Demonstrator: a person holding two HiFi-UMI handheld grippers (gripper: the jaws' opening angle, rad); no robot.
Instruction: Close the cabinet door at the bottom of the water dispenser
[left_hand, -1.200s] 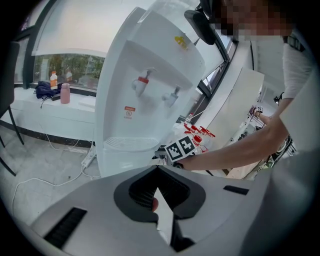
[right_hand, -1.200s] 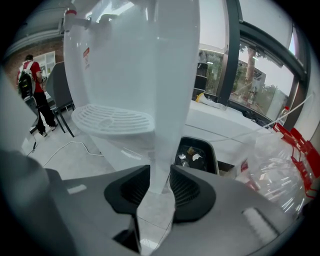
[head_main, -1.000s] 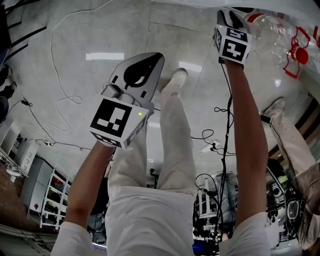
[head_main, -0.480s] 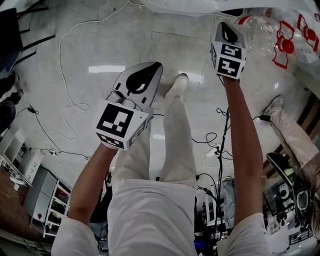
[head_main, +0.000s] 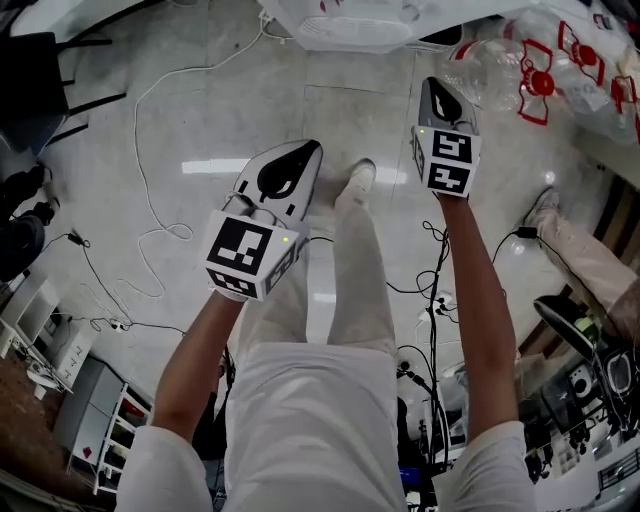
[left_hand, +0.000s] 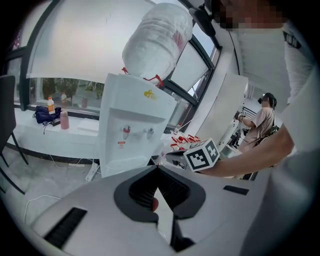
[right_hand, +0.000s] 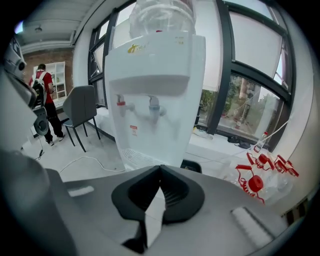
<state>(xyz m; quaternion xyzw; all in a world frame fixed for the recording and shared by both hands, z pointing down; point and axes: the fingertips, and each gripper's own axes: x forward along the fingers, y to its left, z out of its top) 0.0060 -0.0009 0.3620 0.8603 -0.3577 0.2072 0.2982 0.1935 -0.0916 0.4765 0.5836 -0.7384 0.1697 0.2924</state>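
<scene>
We hold the left gripper (head_main: 297, 152) and right gripper (head_main: 440, 92) empty, fingers pressed together on both, likely to push with blunt tips. The water dispenser (right_hand: 155, 95) stands at 12 o'clock. Its bottom cabinet door is hidden behind our grippers, so we can't tell its state.

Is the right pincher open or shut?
Shut: the right gripper has its jaw tips touching in its own view, with nothing between them.
</scene>
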